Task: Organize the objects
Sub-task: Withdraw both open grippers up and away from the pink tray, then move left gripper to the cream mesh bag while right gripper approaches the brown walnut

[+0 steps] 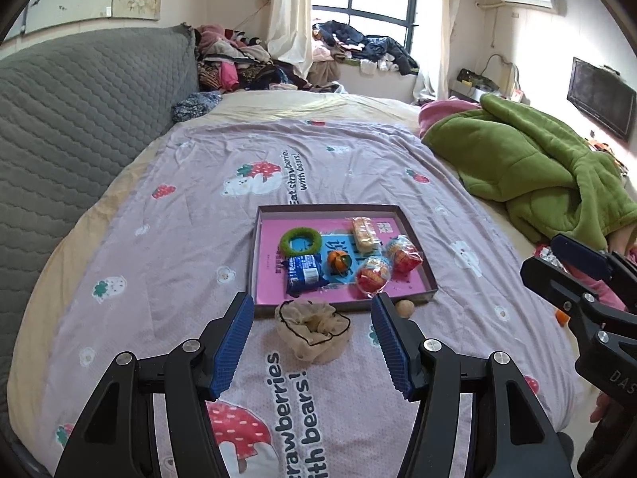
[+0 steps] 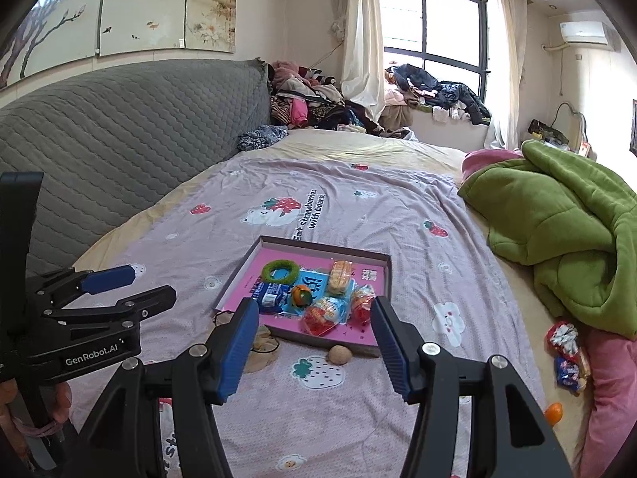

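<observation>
A shallow tray (image 1: 254, 267) with a pink floor lies on the bedspread. It holds a green ring (image 1: 300, 241), a blue packet (image 1: 304, 275), a small orange (image 1: 339, 261), a wafer packet (image 1: 365, 233) and two red snack packets (image 1: 372, 273). A beige mesh pouch (image 1: 314, 328) and a walnut (image 1: 405, 306) lie just in front of the tray. My left gripper (image 1: 312, 298) hovers open above the pouch, holding nothing. My right gripper (image 2: 313, 303) is open and empty too, short of the tray (image 2: 318, 249) and above the walnut (image 2: 339, 354).
A green blanket (image 2: 557, 231) is heaped on the bed's right side. Near it lie loose snack packets (image 2: 565, 338) and a small orange (image 2: 554, 413). A grey quilted headboard (image 1: 79, 127) runs along the left. Clothes (image 1: 247, 59) are piled at the far end.
</observation>
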